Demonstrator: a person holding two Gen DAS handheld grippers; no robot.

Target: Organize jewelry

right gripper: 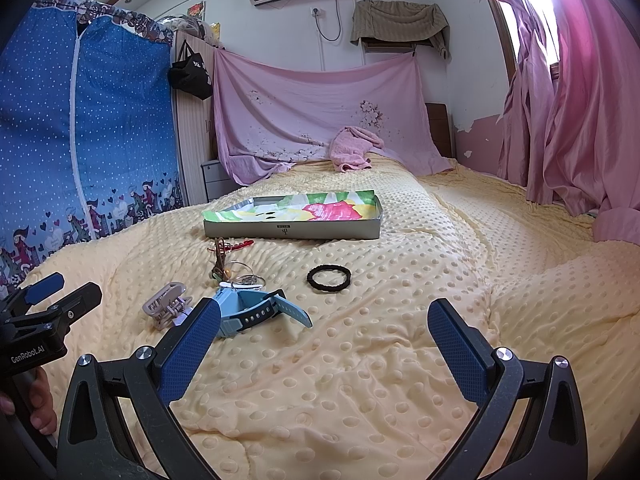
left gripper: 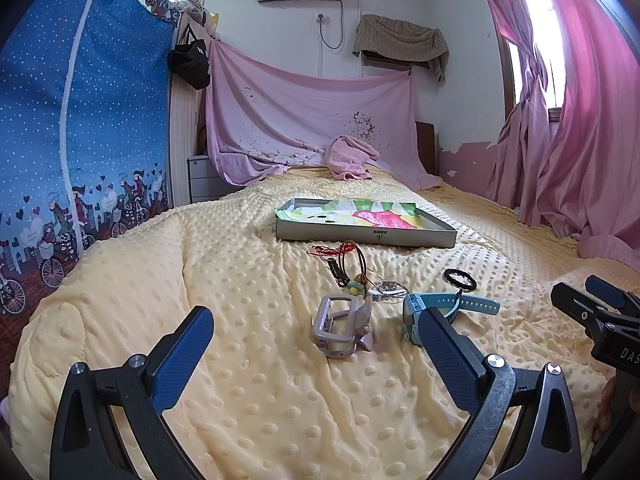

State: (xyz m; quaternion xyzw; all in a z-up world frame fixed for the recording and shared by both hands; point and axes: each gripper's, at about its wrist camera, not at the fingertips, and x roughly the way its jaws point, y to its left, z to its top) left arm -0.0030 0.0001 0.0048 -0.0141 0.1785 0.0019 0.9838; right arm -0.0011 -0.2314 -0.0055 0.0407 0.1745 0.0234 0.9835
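Jewelry lies on a yellow dotted blanket. A mauve hair claw clip (left gripper: pixel 342 330) (right gripper: pixel 166 308), a blue watch (left gripper: pixel 448 308) (right gripper: pixel 256 312), a black hair tie (left gripper: pixel 460 279) (right gripper: pixel 329 277), a beaded cord necklace (left gripper: pixel 354 272) (right gripper: pixel 224 264), a red string (left gripper: pixel 328 251) (right gripper: pixel 242 245) and a clear clip (left gripper: pixel 386 292) (right gripper: pixel 250 280) lie before a shallow grey box (left gripper: pixel 416 236) (right gripper: pixel 340 233) lined with colourful paper. My left gripper (left gripper: pixel 318 334) is open, just short of the claw clip. My right gripper (right gripper: pixel 324 330) is open, empty, to the right of the watch.
The bed runs back to a pink sheet hung on the wall and a pink towel (left gripper: pixel 348 158). A blue fabric wardrobe (left gripper: pixel 80 120) stands on the left. Pink curtains (left gripper: pixel 580 120) hang on the right. The right gripper shows at the left wrist view's edge (left gripper: pixel 600 320).
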